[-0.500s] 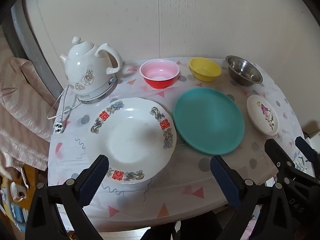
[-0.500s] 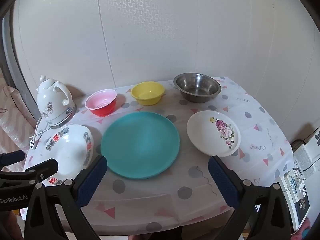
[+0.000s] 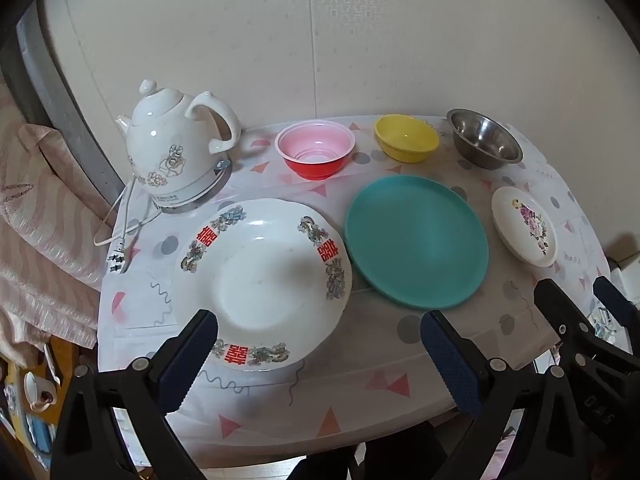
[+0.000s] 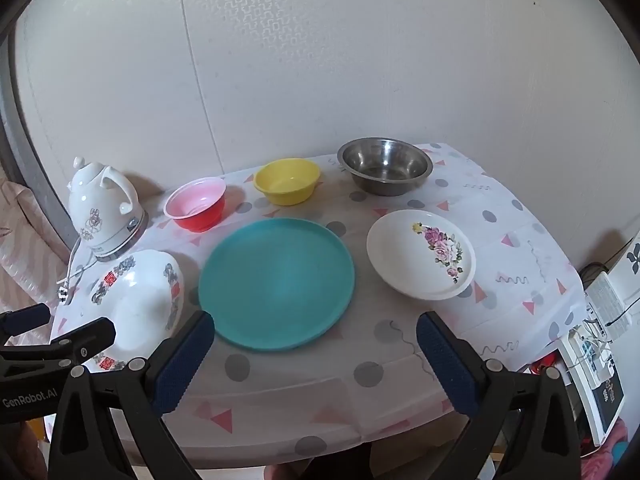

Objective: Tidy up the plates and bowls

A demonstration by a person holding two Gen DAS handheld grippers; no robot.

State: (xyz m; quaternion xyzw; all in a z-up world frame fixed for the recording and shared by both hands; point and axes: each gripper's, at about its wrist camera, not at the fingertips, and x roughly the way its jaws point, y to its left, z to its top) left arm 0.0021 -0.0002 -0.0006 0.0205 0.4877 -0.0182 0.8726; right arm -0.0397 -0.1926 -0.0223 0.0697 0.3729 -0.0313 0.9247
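Both the left gripper (image 3: 318, 354) and right gripper (image 4: 316, 354) hung released, grasping nothing, at lower frame. On the counter (image 4: 280, 392), 3 bowls (image 4: 287, 180) lined the back; the teal plate (image 4: 276, 284) lay centre.

Barely any change: flowered plate (image 4: 421, 254), steel bowl (image 4: 385, 166) sit faintly higher in right wrist view.

Partly hidden behind gripper fingers: near rim of patterned white bowl (image 4: 136, 300); cut off at right edge: boxed device (image 4: 600, 380).
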